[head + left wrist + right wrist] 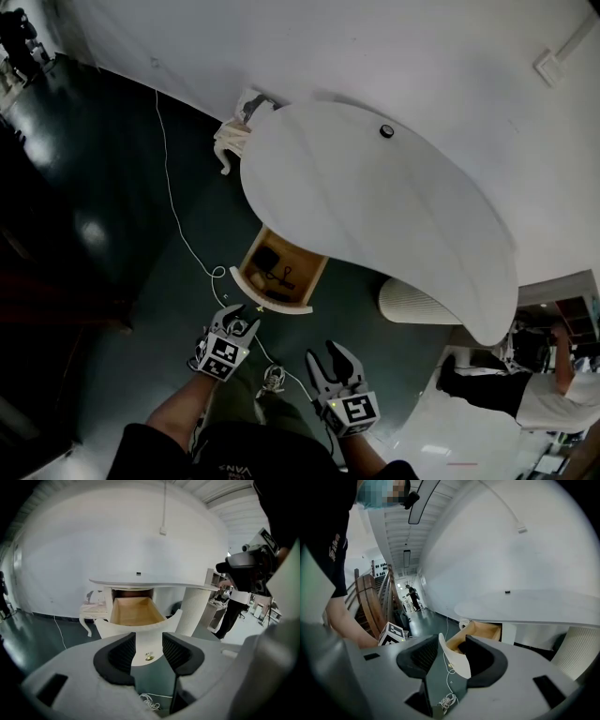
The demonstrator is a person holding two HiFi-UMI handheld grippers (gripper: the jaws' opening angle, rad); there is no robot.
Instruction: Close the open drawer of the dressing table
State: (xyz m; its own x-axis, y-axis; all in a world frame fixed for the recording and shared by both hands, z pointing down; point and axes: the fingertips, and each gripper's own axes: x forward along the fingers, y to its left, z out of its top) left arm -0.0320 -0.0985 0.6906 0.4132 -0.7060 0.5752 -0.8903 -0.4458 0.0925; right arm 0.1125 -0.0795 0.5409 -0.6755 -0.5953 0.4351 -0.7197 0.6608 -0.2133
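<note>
— Drawer stands pulled out from under the near edge of the white dressing table. Its wooden inside is on show, with a few dark items lying in it.
— And the front?
— Curved, white, facing the person, with a small brass knob at its middle. In the left gripper view that knob shows right through the gap between the jaws, but beyond them, untouched.
— So the left gripper?
— Jaws spread wide, nothing in them, hanging just short of the drawer front near its left corner.
— Right gripper?
— Wide as well, nothing clamped. It sits lower in the head view, farther from the drawer, and the front's edge shows through its gap from a distance.
— What's around?
— A white cable trails over the dark floor past the drawer's left side. A ribbed white pedestal stands under the tabletop to the drawer's right. A small black object sits on top near the wall. A person in a white top stands well off at the right.
</note>
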